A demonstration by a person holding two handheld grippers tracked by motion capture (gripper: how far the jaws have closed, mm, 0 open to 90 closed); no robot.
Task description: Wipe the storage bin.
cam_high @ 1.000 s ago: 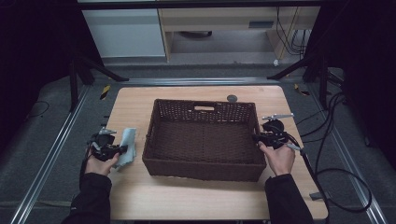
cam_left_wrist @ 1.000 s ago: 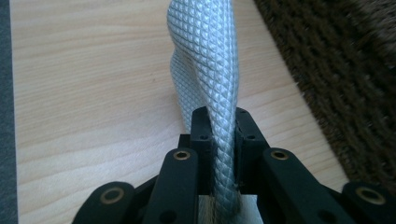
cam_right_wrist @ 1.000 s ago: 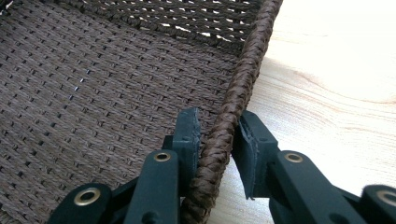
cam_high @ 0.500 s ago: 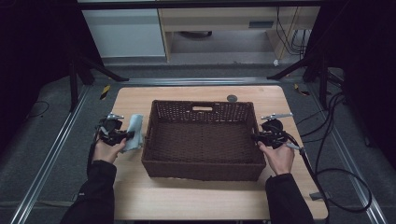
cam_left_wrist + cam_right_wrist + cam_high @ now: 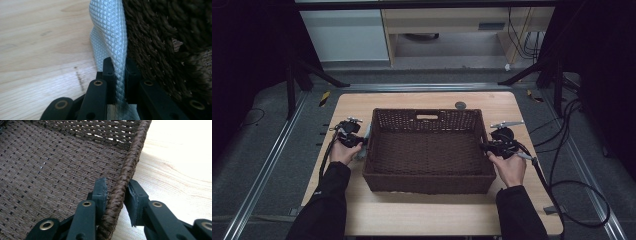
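A dark brown woven basket (image 5: 402, 111) stands in the middle of the wooden table (image 5: 422, 210). My left gripper (image 5: 361, 142) is at the basket's left side, shut on a pale quilted cloth (image 5: 361, 152). In the left gripper view the cloth (image 5: 107, 30) rises from between the pads of my left gripper (image 5: 120, 72) and lies flat against the basket's outer wall (image 5: 162, 37). My right gripper (image 5: 484, 146) is at the basket's right side. In the right gripper view the braided rim (image 5: 132, 152) runs between the jaws of my right gripper (image 5: 117, 190), which are shut on it.
A small round grey thing (image 5: 460, 105) lies on the table behind the basket. Black cables (image 5: 572, 185) loop on the floor to the right. Metal rails (image 5: 267, 170) run along the table's left side. Bare wood lies in front of the basket.
My left gripper has carried the cloth away from the person and to the right, up against the basket's left wall. The right gripper and the basket have stayed put.
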